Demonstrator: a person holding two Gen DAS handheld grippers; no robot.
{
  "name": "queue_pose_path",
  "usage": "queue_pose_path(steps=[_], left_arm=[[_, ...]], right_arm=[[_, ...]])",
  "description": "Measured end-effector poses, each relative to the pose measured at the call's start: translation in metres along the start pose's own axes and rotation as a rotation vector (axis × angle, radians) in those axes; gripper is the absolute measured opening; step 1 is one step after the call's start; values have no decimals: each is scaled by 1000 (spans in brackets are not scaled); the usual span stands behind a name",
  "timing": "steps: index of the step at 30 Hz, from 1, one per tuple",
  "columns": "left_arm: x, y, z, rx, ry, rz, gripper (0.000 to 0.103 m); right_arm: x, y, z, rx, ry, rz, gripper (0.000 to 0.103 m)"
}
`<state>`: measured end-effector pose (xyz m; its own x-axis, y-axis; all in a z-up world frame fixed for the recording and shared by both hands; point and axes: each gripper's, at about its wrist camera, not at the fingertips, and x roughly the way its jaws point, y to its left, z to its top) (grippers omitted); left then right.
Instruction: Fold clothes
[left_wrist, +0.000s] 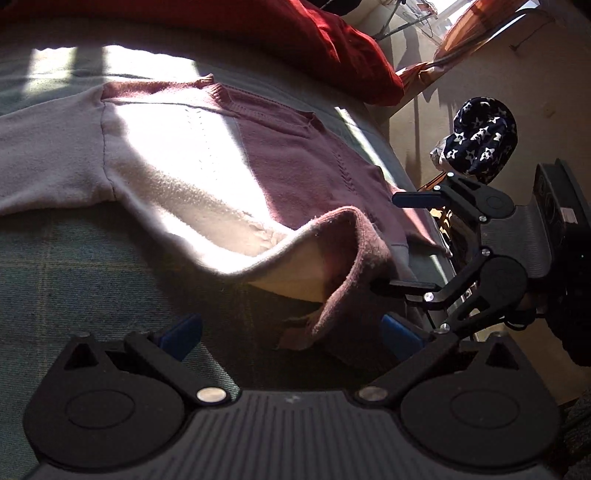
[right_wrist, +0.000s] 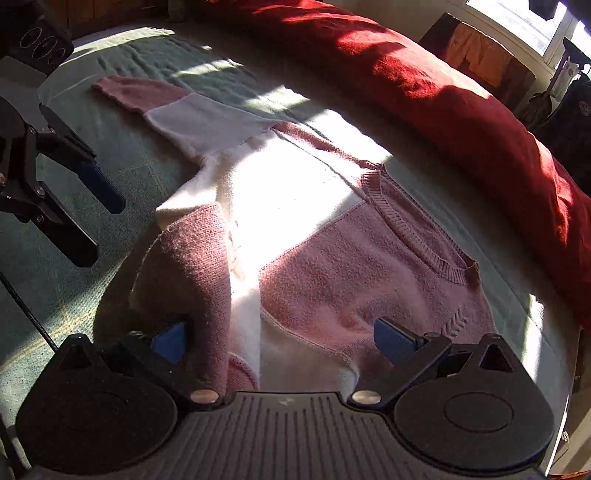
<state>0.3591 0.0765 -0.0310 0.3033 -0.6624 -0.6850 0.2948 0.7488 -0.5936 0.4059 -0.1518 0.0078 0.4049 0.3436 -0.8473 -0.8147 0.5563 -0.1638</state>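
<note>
Left hand-held gripper (left_wrist: 291, 334) spread, nothing pinched, low over bed (left_wrist: 92, 258) beside raised sleeve fold. Right hand-held gripper (right_wrist: 280, 341) spread, straddling near sweater edge, likely positioning for grip. Sweater (right_wrist: 332, 258) lies flat on bed; one sleeve (right_wrist: 192, 266) doubled onto body, other sleeve (right_wrist: 177, 110) outstretched. Red duvet (right_wrist: 443, 92) beyond.

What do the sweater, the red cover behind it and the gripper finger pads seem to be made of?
Sweater: knitted yarn, probably wool or acrylic; ribbed neckline, fuzzy matte surface.
Red cover: soft woven or velvety fabric, faint sheen in sunlight.
Finger pads: blue, smooth, likely rubber or plastic.
</note>
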Motion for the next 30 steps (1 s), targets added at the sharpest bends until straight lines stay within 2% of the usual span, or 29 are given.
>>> queue_pose_path(steps=[3, 5, 9, 12, 16, 19, 24, 27, 30], left_arm=[[24, -8, 4, 103, 69, -65, 102], [37, -14, 6, 162, 105, -106, 102], [57, -29, 8, 245, 118, -207, 102], [67, -36, 10, 243, 80, -262, 102], [82, -47, 12, 257, 73, -263, 102], [84, -52, 11, 250, 124, -297, 101], [56, -57, -4, 224, 253, -349, 101], [36, -56, -11, 175, 257, -338, 101], [25, -48, -12, 126, 212, -276, 101]], right_arm=[[-13, -5, -13, 33, 7, 59, 103], [-20, -4, -22, 31, 21, 66, 103], [-33, -4, -41, 43, 52, 64, 103], [-35, -9, -55, 99, 77, 52, 103], [-35, -14, -67, 183, 79, 36, 103], [-37, -17, -75, 219, 74, 29, 103], [-41, -22, -90, 256, 87, 49, 103], [-42, -26, -99, 286, 98, 73, 103], [-43, -30, -108, 315, 110, 97, 103]])
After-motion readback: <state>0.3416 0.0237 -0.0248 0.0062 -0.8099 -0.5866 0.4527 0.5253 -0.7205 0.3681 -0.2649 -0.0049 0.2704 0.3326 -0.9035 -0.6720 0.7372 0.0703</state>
